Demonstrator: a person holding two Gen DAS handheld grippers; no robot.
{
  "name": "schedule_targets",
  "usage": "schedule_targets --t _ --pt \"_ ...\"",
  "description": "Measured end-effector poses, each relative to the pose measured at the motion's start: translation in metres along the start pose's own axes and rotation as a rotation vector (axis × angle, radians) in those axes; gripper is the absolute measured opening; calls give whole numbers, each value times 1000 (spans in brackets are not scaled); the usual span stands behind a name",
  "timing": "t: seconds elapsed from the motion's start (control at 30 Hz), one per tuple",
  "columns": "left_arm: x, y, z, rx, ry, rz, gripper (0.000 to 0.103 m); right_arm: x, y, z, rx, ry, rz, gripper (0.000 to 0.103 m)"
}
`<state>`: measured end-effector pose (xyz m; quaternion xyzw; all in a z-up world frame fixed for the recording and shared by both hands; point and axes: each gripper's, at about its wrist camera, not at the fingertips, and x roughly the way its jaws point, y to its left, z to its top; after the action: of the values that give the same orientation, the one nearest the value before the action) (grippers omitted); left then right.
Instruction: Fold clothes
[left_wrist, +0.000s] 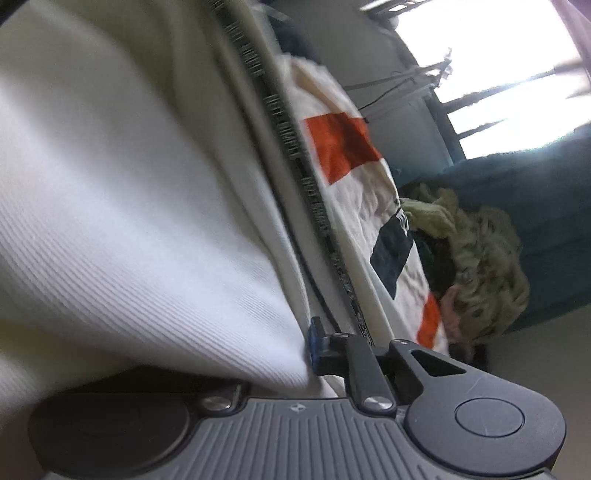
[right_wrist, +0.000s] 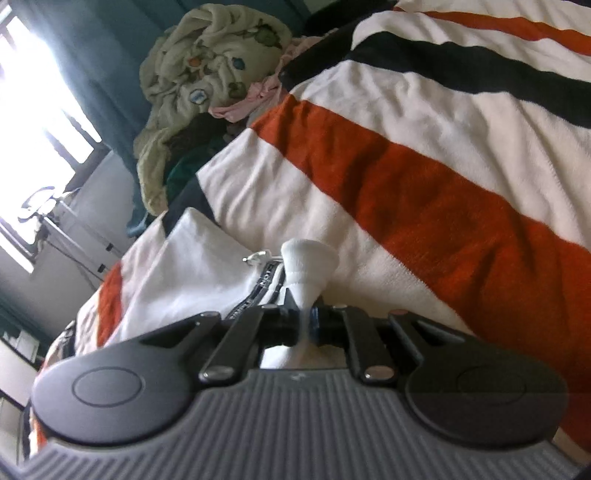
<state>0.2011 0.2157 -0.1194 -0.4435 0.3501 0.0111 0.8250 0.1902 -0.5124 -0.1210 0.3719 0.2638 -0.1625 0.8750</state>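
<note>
A white ribbed garment (left_wrist: 122, 206) with a black lettered band (left_wrist: 295, 162) fills the left wrist view. My left gripper (left_wrist: 310, 347) is shut on its edge; the cloth hides the left finger. In the right wrist view the same white garment (right_wrist: 192, 266) lies on the striped blanket, its lettered band (right_wrist: 264, 284) running toward the fingers. My right gripper (right_wrist: 306, 325) is shut on a bunched white corner (right_wrist: 308, 266) of it, which sticks up between the jaws.
The blanket (right_wrist: 424, 192) has white, orange and dark stripes; it also shows in the left wrist view (left_wrist: 343, 147). A heap of other clothes with a pale patterned fleece (right_wrist: 207, 66) lies beyond. A teal curtain (left_wrist: 524, 206) and bright window (right_wrist: 33, 92) stand behind.
</note>
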Motion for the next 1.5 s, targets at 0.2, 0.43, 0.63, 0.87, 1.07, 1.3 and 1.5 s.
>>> schedule_targets --t 0.2,0.43,0.63,0.87,1.07,1.3,1.5 --pt "-31 -23 -16 173 2 72 25 -46 2 1 -9 -8 6 66" --pt "-92 -40 -38 316 -20 145 74 -132 -8 -13 82 -56 -29 75" --pt "-149 -25 -35 200 -139 206 84 -182 -53 -40 271 -8 -121 76" --pt "-238 42 -3 -119 -250 194 84 -164 -91 -53 513 81 -94 74" --pt "-320 103 20 -288 -449 284 85 -135 -105 -70 682 173 -39 17" --pt "-297 165 19 -455 -305 184 67 -152 -83 -59 610 36 19 6" --pt "-298 177 9 -509 -325 154 12 -160 -84 -50 594 -9 35 6"
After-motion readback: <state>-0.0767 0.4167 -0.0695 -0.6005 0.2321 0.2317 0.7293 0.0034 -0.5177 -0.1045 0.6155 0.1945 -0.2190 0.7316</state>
